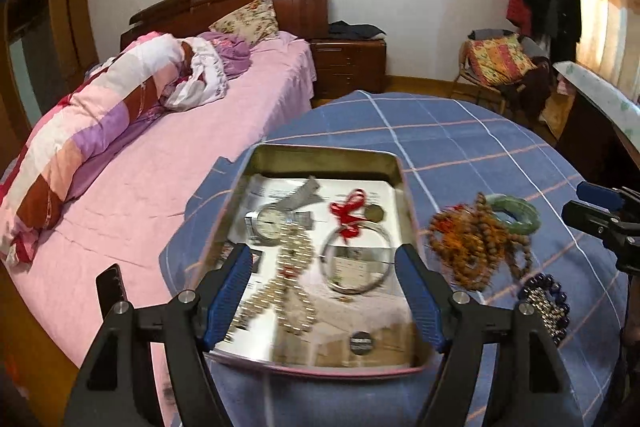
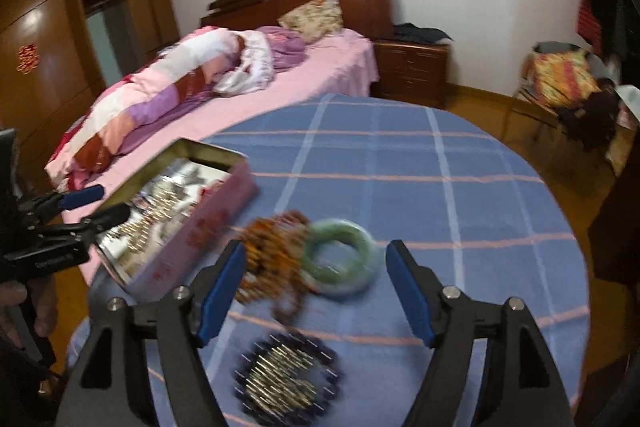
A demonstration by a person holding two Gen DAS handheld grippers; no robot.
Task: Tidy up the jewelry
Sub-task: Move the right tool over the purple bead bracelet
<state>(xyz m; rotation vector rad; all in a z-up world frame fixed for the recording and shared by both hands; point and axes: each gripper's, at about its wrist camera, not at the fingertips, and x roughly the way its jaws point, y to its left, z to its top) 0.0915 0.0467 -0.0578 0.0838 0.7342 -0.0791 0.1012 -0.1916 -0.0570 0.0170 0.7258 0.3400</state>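
Note:
An open pink tin (image 1: pixel 394 163) (image 2: pixel 208 223) stands on the blue checked tablecloth. In it lie a watch (image 1: pixel 272 223), a pale bead necklace (image 1: pixel 292 287), a silver bangle (image 1: pixel 356 259) and a red ribbon charm (image 1: pixel 348 211). Right of the tin lie brown bead strings (image 1: pixel 468 251) (image 2: pixel 272 247), a green jade bangle (image 1: pixel 516 213) (image 2: pixel 340 255) and a dark blue bead bracelet (image 1: pixel 548 303) (image 2: pixel 288 375). My left gripper (image 1: pixel 324 295) is open and empty above the tin. My right gripper (image 2: pixel 316 291) is open and empty above the beads and jade bangle.
The round table (image 2: pixel 440 187) stands beside a pink bed (image 1: pixel 140 179) with a rolled quilt. A wooden nightstand (image 1: pixel 348 67) and a chair with cushions (image 1: pixel 496 63) stand behind. A dark desk edge (image 1: pixel 600 131) is at the right.

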